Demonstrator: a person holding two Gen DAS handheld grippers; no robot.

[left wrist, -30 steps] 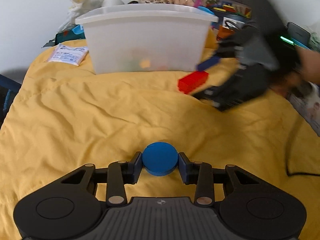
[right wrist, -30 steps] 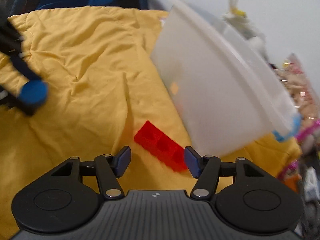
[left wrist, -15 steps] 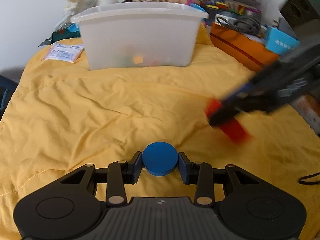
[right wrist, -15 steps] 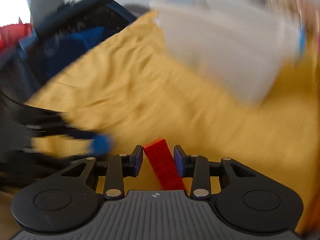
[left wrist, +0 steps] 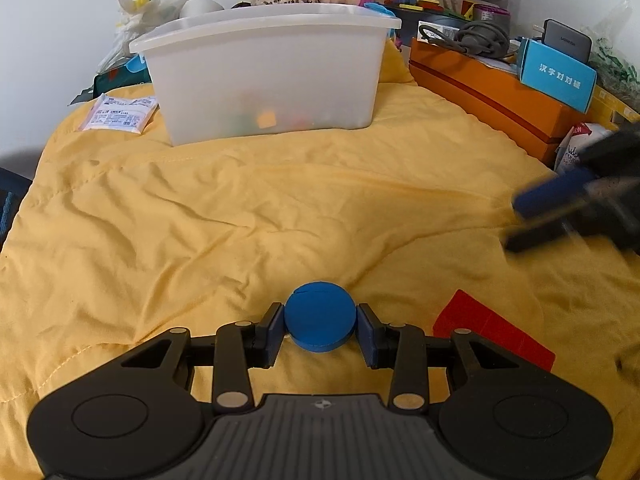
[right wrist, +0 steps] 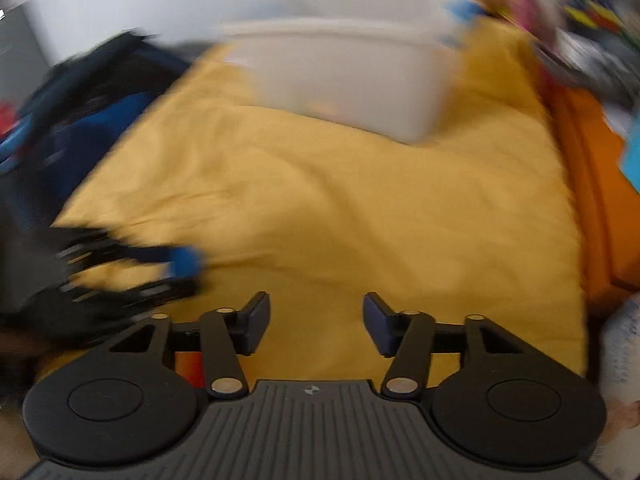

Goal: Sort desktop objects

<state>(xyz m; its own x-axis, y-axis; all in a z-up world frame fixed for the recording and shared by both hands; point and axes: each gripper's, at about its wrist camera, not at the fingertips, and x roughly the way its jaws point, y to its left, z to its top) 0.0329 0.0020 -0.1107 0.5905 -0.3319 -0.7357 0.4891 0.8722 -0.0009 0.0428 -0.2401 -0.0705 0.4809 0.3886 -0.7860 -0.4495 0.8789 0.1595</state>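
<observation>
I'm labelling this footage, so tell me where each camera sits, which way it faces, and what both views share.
Left wrist: on the left gripper, looking forward and down over the yellow cloth to the white bin; its pads clamp a blue disc.
Right wrist: on the right gripper, same direction but blurred; its jaws have just been opening, nothing between them.
Shared: cloth, bin, red brick, and each shows the other gripper.

Both wrist cameras are looking steeply down along their tools, close over the yellow cloth (left wrist: 248,208), sharing the white bin (left wrist: 264,72) at frame top.
</observation>
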